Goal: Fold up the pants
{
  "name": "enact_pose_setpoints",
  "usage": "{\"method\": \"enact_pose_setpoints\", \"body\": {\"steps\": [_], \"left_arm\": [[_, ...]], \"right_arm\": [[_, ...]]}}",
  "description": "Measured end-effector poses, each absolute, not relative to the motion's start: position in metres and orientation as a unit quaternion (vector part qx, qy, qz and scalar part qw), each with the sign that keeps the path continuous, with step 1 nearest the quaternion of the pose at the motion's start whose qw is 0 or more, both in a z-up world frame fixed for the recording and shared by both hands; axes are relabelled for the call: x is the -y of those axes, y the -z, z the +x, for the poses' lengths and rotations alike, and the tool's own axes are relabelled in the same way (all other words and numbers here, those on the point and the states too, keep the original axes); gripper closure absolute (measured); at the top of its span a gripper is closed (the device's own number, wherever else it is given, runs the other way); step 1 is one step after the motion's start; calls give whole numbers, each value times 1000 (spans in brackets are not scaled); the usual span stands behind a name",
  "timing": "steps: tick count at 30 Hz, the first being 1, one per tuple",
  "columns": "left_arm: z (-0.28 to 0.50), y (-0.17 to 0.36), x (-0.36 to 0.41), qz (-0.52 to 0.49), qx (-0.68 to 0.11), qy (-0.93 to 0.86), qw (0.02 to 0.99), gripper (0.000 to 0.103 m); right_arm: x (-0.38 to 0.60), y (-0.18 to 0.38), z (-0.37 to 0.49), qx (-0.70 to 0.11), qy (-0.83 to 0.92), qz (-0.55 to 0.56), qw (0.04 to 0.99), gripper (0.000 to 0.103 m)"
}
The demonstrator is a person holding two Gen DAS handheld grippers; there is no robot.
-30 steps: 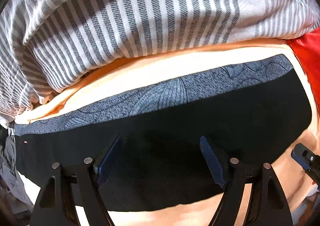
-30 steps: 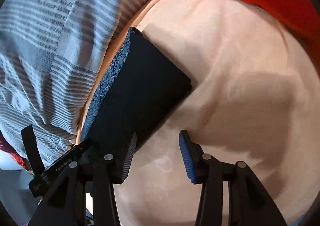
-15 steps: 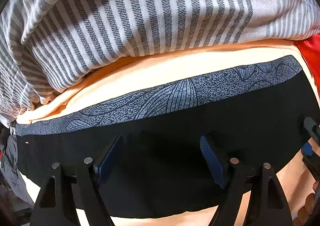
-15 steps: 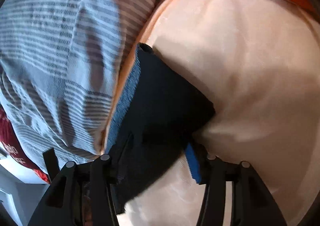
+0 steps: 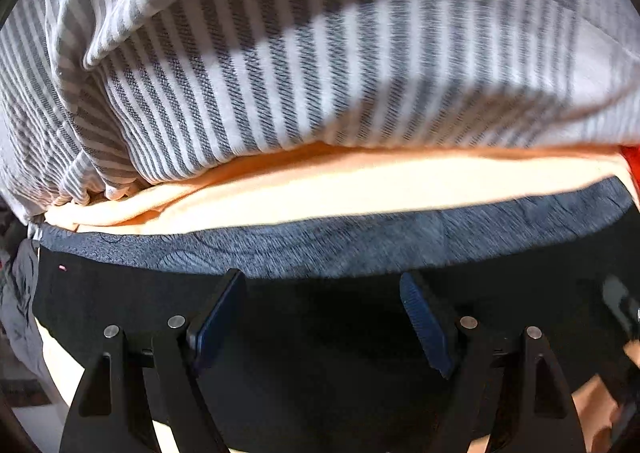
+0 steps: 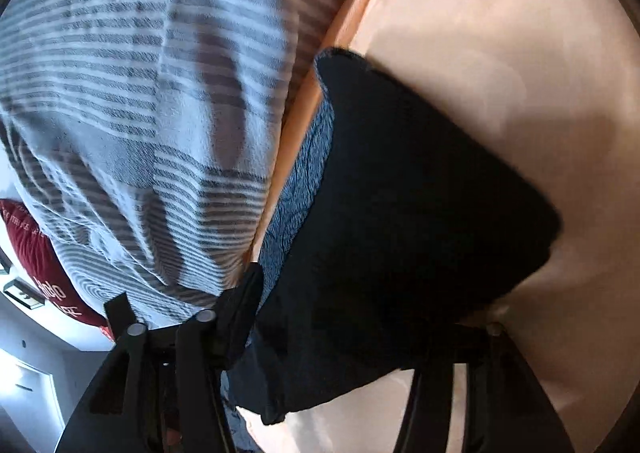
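The black pants (image 5: 120, 293) lie folded into a long strip on the peach sheet (image 5: 360, 189), with a grey-blue patterned band (image 5: 360, 245) along the far edge. My left gripper (image 5: 322, 317) hangs open just over the black cloth, with nothing pinched between its blue pads (image 5: 426, 325). In the right wrist view the end of the pants (image 6: 400, 213) fills my right gripper (image 6: 360, 313). Its jaws are closing on the cloth. The left finger sits at the patterned band (image 6: 308, 173), and the right finger is hidden under the fabric.
A bulky grey-and-white striped blanket (image 5: 320, 73) lies right behind the pants, also seen as the striped blanket (image 6: 160, 93) on the left. Open peach sheet (image 6: 500, 53) lies to the right. A dark red cushion (image 6: 36, 253) with white lettering sits at far left. Red fabric (image 5: 632, 165) shows at the right edge.
My right gripper has pushed forward and down onto the end of the pants, which now fills its jaws and covers one finger. The left gripper has drifted toward the striped blanket, still open.
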State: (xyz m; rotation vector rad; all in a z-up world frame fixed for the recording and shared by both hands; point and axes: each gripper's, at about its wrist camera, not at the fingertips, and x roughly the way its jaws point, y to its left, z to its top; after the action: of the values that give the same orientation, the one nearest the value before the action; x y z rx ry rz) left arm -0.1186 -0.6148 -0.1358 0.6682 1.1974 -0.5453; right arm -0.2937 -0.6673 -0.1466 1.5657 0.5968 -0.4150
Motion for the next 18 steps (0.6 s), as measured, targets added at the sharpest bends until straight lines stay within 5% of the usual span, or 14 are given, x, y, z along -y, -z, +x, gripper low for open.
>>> {"method": "enact_pose_setpoints", "body": {"steps": [4, 7, 18], "left_arm": [[-111, 162, 618, 313, -546, 236, 741, 22], [-114, 170, 618, 335, -500, 242, 761, 7], [-134, 134, 560, 321, -514, 280, 745, 7]], "right_arm": [[666, 149, -289, -267, 181, 700, 637, 70], [667, 144, -289, -263, 172, 702, 639, 80], [651, 89, -257, -255, 145, 660, 691, 82]]}}
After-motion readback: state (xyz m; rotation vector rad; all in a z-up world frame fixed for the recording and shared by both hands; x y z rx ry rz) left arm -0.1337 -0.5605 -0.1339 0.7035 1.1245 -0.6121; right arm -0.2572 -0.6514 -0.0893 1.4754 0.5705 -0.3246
